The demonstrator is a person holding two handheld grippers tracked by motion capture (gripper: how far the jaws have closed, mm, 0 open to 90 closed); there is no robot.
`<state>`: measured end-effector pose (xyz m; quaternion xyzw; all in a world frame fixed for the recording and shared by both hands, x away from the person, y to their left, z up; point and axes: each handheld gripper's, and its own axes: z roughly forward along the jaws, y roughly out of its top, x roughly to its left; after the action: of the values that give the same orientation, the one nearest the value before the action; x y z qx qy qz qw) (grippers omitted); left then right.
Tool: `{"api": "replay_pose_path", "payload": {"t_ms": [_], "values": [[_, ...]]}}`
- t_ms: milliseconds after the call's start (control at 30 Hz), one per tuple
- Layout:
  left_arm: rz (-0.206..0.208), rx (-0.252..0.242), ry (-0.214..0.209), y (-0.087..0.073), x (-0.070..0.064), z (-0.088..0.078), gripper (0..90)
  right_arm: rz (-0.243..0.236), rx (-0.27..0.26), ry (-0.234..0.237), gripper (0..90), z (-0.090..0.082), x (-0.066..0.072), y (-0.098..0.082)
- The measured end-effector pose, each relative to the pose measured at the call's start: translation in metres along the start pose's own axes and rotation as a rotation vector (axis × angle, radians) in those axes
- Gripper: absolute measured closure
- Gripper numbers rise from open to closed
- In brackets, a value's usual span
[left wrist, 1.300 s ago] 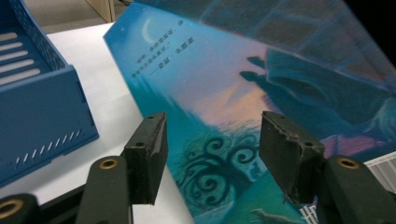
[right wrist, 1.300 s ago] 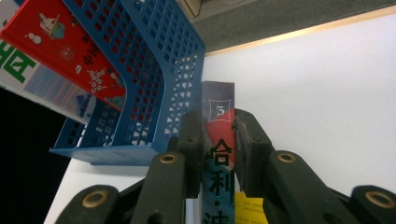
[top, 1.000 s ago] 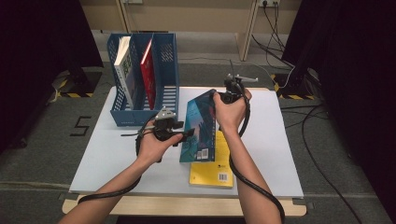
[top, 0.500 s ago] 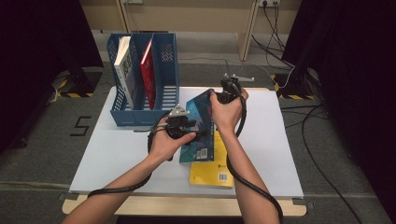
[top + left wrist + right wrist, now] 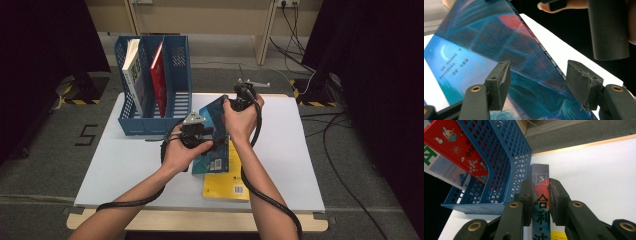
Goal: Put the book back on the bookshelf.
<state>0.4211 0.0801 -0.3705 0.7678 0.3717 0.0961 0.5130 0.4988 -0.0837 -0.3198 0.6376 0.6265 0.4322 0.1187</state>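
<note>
A blue-covered book (image 5: 211,114) is tilted up off the white table (image 5: 120,165), its lower edge resting on a yellow book (image 5: 226,184). My right gripper (image 5: 226,106) is shut on its upper end; in the right gripper view both pads of the right gripper (image 5: 541,195) press the spine (image 5: 539,178). My left gripper (image 5: 216,144) is at the book's left lower side. Its jaws have just been opening, and in the left gripper view the left gripper (image 5: 537,77) stands open with the cover (image 5: 499,42) across the gap, untouched by the pads.
A blue three-slot file rack (image 5: 150,125) stands at the table's back left, with a white-and-green book (image 5: 131,70) and a red book (image 5: 157,80) upright in it. Its right slot (image 5: 506,162) is close to the held book. Cables lie on the floor at the right.
My left hand has moved right and a little up, closing in on the blue book's side. The right hand and the tilted book have kept still.
</note>
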Motion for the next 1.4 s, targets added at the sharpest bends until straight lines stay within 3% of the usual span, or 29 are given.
{"api": "replay_pose_path", "payload": {"t_ms": [700,1133,1267,1400], "values": [[0.057,0.013,0.041,0.003,-0.006,0.009,35.9,-0.007,-0.029,0.012,75.1,-0.013,0.012,0.002],[0.086,0.022,0.088,0.000,0.004,0.013,34.9,-0.023,-0.071,0.018,75.1,-0.031,0.017,0.006],[0.097,0.010,0.102,-0.001,0.001,0.011,35.4,-0.032,-0.077,0.018,75.1,-0.033,0.020,0.004],[0.113,-0.038,0.153,0.002,-0.002,0.011,35.0,-0.048,-0.079,0.010,75.1,-0.033,0.026,0.003]]}}
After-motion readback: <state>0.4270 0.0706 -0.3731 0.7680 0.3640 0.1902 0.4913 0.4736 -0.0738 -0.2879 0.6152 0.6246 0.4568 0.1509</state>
